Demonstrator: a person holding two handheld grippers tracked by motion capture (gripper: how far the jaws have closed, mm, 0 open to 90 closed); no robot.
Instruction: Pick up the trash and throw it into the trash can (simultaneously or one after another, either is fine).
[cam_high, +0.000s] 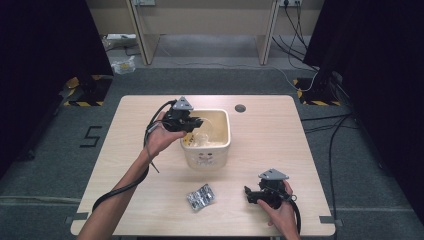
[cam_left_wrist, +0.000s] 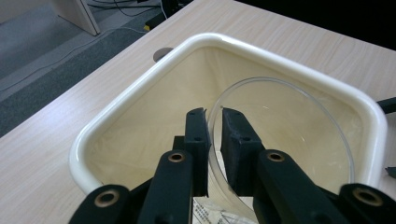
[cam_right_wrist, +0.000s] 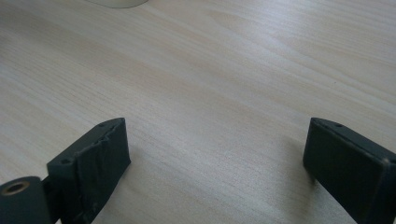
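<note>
Left tool is pinching the rim of a clear dish we're holding inside the cream tub; right tool is hovering spread wide over the bench, near a foil packet.

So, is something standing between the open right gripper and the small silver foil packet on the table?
Nothing visible: bare wooden table lies between the right gripper and the silver foil packet.
</note>
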